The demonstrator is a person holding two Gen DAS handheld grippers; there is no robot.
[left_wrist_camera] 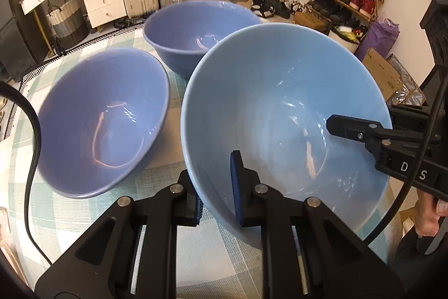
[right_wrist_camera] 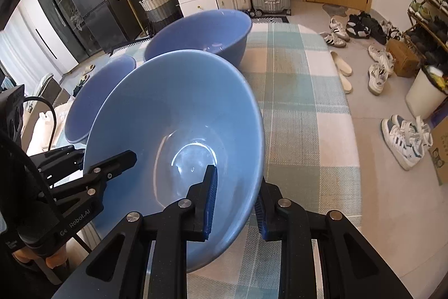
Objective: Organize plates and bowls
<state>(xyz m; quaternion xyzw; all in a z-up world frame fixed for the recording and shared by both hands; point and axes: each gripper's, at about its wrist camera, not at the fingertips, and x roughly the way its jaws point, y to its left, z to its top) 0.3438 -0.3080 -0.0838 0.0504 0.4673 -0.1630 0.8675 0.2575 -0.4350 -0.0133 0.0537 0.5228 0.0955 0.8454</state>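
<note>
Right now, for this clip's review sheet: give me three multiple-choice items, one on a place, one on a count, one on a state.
1. Where do the left gripper and right gripper grip the light blue bowl?
A. opposite rim walls
B. its base
C. one shared spot

2. How many bowls are on the checked tablecloth?
A. two
B. three
C. five

3. The light blue bowl is:
A. upside down
B. stacked inside another
C. clamped, empty

Key: 1 A, a pad on each side of each wall; 2 B, two purple-blue plus one light; 3 C, bare inside.

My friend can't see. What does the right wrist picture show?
Two grippers, right gripper and left gripper, pinch opposite rims of a light blue bowl. Two darker blue bowls sit behind on a checked tablecloth.
</note>
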